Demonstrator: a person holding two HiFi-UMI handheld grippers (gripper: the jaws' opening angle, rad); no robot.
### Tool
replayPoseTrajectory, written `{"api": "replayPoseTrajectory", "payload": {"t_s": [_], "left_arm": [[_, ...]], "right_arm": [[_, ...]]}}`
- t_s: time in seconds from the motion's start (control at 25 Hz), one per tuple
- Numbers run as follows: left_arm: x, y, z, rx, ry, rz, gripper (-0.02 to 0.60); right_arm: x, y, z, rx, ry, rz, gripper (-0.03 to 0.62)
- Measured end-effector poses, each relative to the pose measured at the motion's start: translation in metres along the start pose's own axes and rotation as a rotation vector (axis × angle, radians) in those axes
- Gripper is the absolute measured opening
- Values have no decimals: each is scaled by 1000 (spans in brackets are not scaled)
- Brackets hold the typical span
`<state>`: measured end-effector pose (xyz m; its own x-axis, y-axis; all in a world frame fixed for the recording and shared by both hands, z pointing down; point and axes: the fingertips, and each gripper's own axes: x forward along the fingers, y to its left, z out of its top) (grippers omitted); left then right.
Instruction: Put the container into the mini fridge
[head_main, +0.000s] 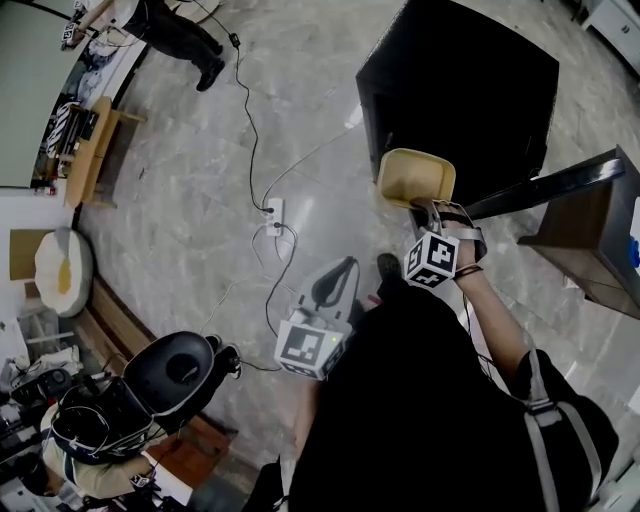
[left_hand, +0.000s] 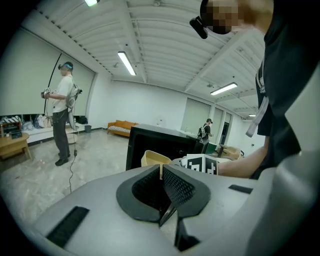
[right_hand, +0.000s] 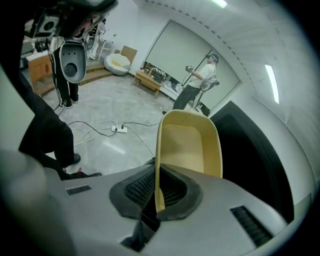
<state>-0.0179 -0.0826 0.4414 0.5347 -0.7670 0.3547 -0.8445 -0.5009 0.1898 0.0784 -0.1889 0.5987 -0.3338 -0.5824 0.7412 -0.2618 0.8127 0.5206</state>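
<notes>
A pale yellow container (head_main: 415, 178) hangs in front of the black mini fridge (head_main: 460, 90), close to its near side. My right gripper (head_main: 428, 212) is shut on it. In the right gripper view the pads pinch the near wall of the container (right_hand: 187, 145), and the fridge (right_hand: 260, 160) fills the right side. My left gripper (head_main: 335, 285) is lower and to the left, over the floor, apart from the container. Its jaws (left_hand: 162, 170) are shut with nothing between them. That view also shows the container (left_hand: 152, 159) and the fridge (left_hand: 160, 142) ahead.
A dark slab (head_main: 545, 190) runs edge-on from the fridge towards a dark cabinet (head_main: 595, 240) at the right. Cables and a power strip (head_main: 272, 212) lie on the floor to the left. A black seat (head_main: 180, 370), a wooden bench (head_main: 90, 150) and another person (head_main: 185, 35) are farther left.
</notes>
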Motion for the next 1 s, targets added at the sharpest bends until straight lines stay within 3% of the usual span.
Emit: {"api": "replayPoseTrajectory", "payload": {"t_s": [0.2, 0.64, 1.0], "left_arm": [[16, 2, 21, -13, 18, 1, 43], [48, 4, 49, -3, 56, -74, 43], [69, -1, 38, -35, 38, -67, 43]], "right_arm": [[25, -20, -10, 5, 46, 27, 29], [77, -42, -42, 55, 155, 61, 29], [134, -38, -87, 56, 230, 84, 29]]}}
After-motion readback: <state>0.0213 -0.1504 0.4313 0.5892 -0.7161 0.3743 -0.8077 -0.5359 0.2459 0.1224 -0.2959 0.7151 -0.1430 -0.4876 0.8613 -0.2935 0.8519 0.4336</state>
